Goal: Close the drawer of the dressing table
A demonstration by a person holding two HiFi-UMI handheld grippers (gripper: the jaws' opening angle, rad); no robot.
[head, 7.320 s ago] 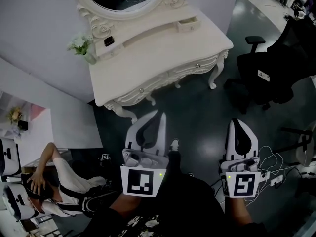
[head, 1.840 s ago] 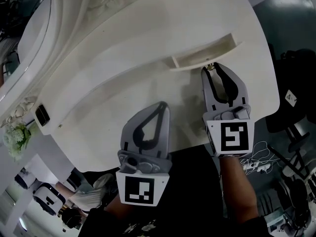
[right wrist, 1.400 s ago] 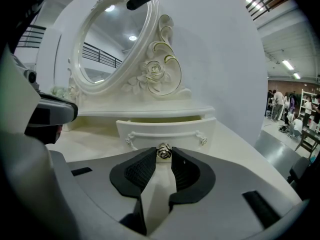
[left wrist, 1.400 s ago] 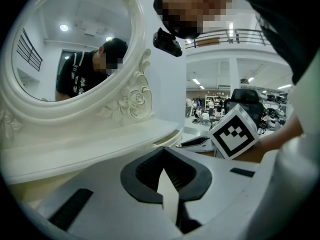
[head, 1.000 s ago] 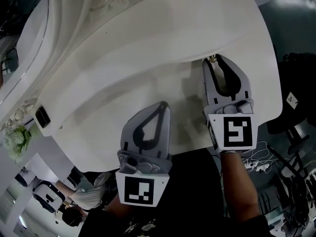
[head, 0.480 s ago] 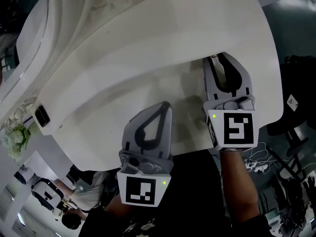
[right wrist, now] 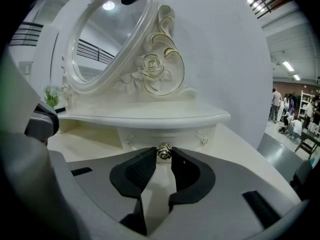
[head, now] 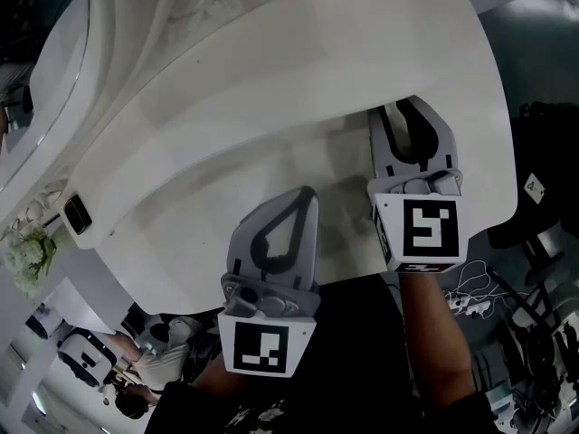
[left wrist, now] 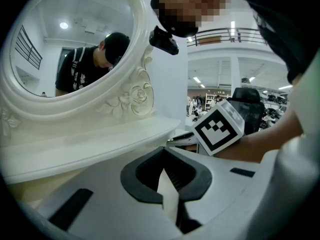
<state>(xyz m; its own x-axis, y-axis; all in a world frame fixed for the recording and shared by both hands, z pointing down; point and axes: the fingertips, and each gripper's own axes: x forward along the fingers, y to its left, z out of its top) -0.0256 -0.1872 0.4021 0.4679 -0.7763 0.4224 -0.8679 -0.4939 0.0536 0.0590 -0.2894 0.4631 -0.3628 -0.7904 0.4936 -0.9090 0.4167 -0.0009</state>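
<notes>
The white dressing table [head: 271,152] fills the head view. Its small upper drawer [right wrist: 165,136] sits flush under the curved shelf [right wrist: 150,118] below the oval mirror [right wrist: 110,44]. My right gripper [head: 398,107] reaches to the drawer front, and in the right gripper view its jaws [right wrist: 164,154] are shut on the little metal drawer knob [right wrist: 164,151]. My left gripper [head: 306,191] hovers over the tabletop nearer the front edge, jaws shut with nothing between them [left wrist: 165,151].
A small black object [head: 77,212] and a bunch of flowers [head: 23,256] lie at the table's left end. A black office chair [head: 543,134] and cables [head: 470,287] are on the floor to the right. The mirror [left wrist: 65,44] reflects a person.
The drawer, sticking out nearly two seconds ago, was pushed in flush by my right gripper on its knob. Over the last second both grippers have barely shifted.
</notes>
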